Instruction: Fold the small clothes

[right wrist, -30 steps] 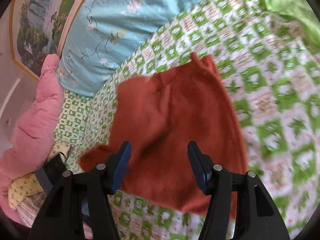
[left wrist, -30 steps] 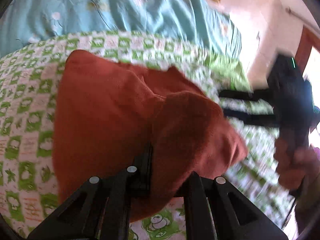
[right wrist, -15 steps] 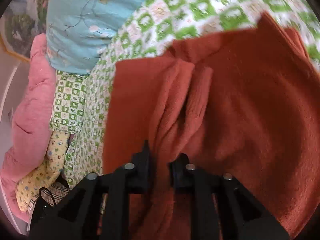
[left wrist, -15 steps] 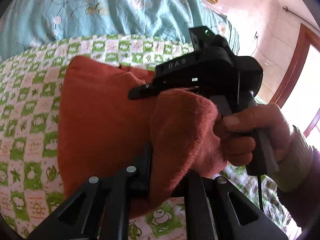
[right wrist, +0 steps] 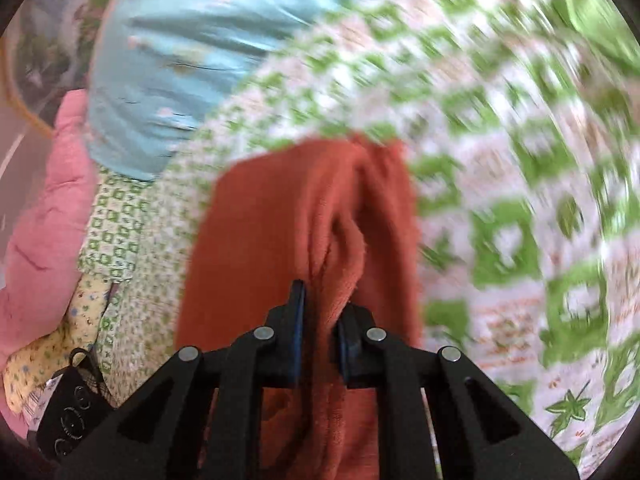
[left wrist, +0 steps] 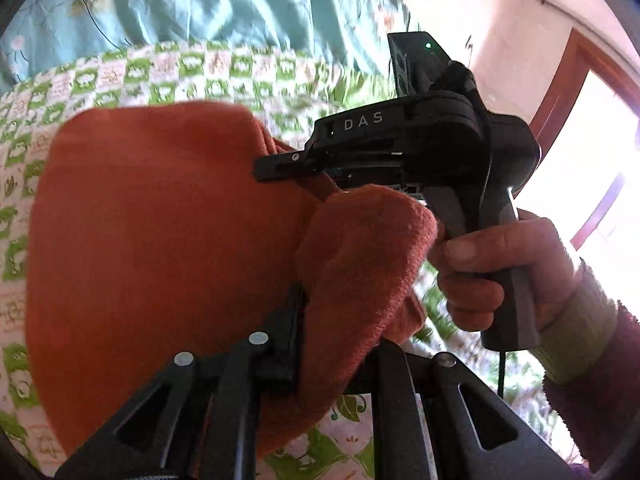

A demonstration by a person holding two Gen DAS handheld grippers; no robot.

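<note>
A rust-red fuzzy garment [left wrist: 160, 240] hangs over the green-and-white checked bedspread [left wrist: 168, 76]. My left gripper [left wrist: 332, 344] is shut on a bunched fold of it at the near edge. My right gripper [right wrist: 320, 320] is shut on another fold of the same garment [right wrist: 288, 220], which drapes down from the jaws. In the left wrist view the right gripper [left wrist: 288, 168] shows as a black tool held by a hand, its fingers pinching the cloth just beyond my left one. The garment is lifted off the bed between both grippers.
A light blue flowered quilt [left wrist: 200, 4] lies at the back of the bed. A pink padded blanket [right wrist: 36, 200] and yellow patterned cloth [right wrist: 44, 360] lie at the left. A black device [right wrist: 72, 408] sits at the lower left. A window [left wrist: 580, 184] is at the right.
My right gripper came in from open above the garment, closed on a fold, and has lifted it. Both grippers now raise the cloth, and the views are blurred by motion.
</note>
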